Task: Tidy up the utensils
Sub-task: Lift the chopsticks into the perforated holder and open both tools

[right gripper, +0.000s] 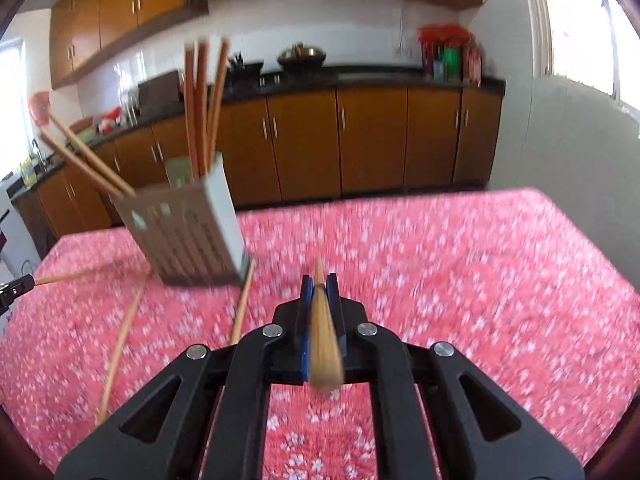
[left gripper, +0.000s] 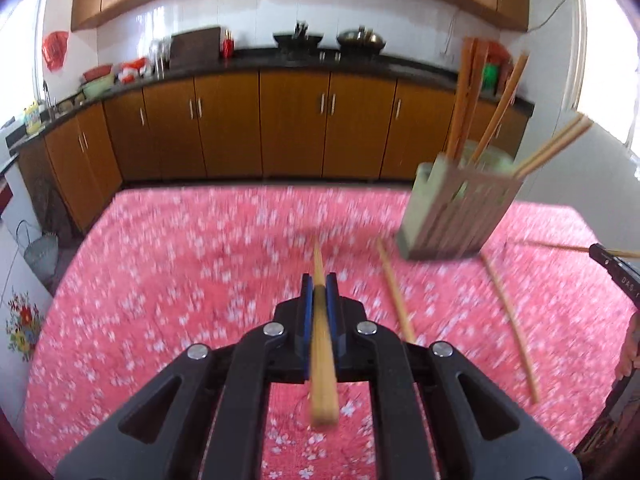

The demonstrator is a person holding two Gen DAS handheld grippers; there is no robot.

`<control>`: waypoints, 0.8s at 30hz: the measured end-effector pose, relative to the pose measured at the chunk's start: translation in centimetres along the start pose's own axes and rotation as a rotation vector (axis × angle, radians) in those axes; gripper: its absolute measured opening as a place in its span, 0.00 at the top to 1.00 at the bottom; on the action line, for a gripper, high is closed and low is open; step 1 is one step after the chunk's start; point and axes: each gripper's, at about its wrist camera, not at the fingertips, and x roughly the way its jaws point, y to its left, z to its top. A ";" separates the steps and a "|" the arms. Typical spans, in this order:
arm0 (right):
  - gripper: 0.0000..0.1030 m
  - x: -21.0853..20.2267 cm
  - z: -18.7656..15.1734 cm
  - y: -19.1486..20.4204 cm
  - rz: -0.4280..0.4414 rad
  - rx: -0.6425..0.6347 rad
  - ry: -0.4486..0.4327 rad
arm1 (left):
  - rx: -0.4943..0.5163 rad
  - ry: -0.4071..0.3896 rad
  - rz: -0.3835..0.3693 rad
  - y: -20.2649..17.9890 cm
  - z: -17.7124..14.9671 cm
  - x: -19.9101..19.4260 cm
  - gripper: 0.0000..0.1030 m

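Chopsticks: your left claw (left gripper: 320, 284) is clamped on one (left gripper: 323, 344), your right claw (right gripper: 320, 286) on another (right gripper: 325, 344); two lie loose (left gripper: 396, 296) on the surface (left gripper: 180, 260) beside the slotted holder (left gripper: 460, 216). Light, stiff, slippery; grip mid-shaft.

Motion blur smears the flowered cloth on the counter (left gripper: 180, 264) and the slotted chopstick holder (left gripper: 460, 216) (its slots run together). The near end of the chopstick (left gripper: 323, 364) in the left tongs (left gripper: 319, 286) is out of focus. The right tongs (left gripper: 616, 268) are cut off by the left view's edge.
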 end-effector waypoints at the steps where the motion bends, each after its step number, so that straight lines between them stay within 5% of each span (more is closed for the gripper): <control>1: 0.93 -0.3 0.5 -0.1 0.002 0.001 -0.015 | -0.002 -0.018 -0.005 0.0 0.5 -0.5 0.92; 13: 0.93 -1.6 2.0 0.0 0.031 0.019 -0.089 | 0.015 -0.100 -0.061 -1.2 3.2 -2.8 0.92; 24: 0.93 -8.1 7.5 1.6 0.190 0.034 -0.268 | 0.048 -0.215 -0.238 -4.0 7.1 -8.4 0.92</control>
